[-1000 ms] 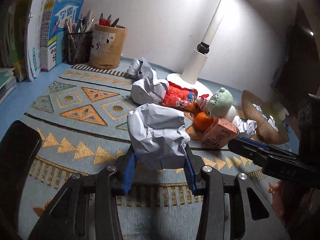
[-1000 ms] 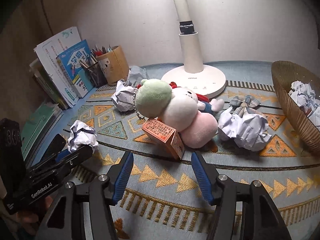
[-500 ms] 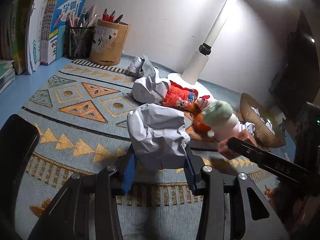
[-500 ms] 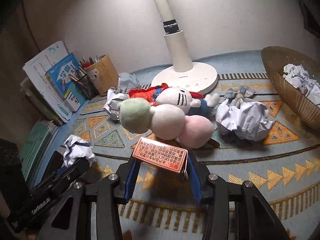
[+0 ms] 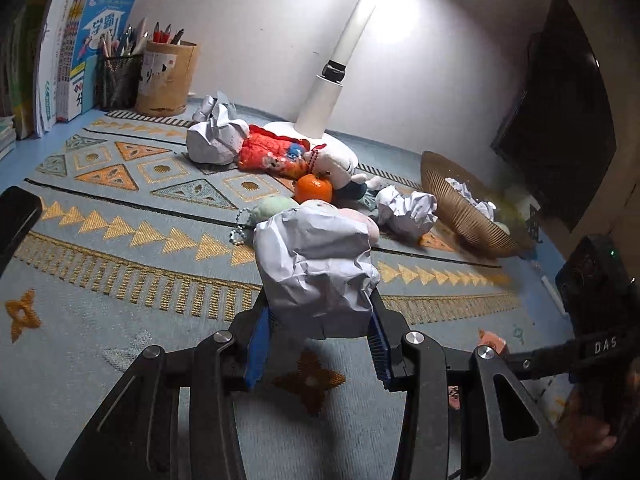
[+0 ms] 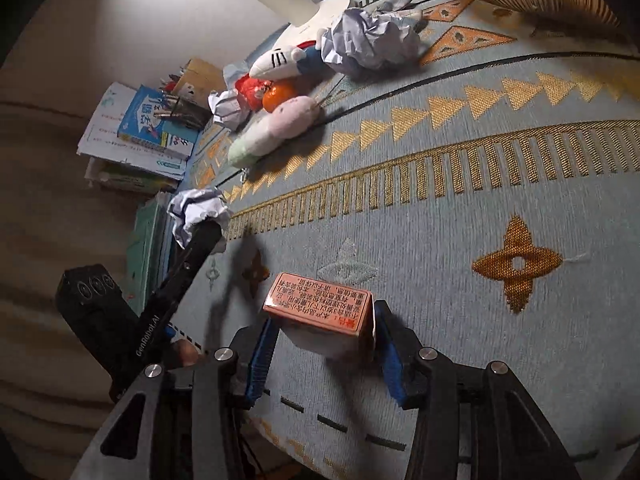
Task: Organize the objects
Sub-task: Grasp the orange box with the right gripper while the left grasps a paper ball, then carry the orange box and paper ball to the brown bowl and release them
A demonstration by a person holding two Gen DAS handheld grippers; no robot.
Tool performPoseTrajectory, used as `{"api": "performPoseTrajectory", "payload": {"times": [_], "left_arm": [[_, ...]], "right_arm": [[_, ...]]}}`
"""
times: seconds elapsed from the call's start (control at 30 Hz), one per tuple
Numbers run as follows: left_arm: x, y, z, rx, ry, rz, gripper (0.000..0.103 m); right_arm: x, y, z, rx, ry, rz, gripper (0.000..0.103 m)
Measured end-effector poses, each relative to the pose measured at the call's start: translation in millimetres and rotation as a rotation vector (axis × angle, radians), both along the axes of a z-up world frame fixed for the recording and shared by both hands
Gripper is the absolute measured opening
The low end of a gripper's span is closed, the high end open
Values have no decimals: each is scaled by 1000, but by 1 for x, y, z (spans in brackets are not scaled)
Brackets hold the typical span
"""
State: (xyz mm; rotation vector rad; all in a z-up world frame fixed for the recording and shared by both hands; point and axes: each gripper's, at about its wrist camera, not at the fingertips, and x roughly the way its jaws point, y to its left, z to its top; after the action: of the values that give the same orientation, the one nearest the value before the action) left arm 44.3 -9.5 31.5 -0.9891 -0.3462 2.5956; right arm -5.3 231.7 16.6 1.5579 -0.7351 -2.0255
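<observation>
We hold a crumpled paper ball clamped in our left gripper, and a pink carton pinched across its short sides in our right gripper, low over the patterned mat. The wicker basket with paper lies ahead and right of the left gripper
</observation>
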Motion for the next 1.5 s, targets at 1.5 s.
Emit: {"api": "performPoseTrajectory", "payload": {"times": [1.5], "left_arm": [[-111, 234, 89, -36, 122, -403, 40]], "right_arm": [[-57, 176, 143, 271, 502, -549, 42]]}}
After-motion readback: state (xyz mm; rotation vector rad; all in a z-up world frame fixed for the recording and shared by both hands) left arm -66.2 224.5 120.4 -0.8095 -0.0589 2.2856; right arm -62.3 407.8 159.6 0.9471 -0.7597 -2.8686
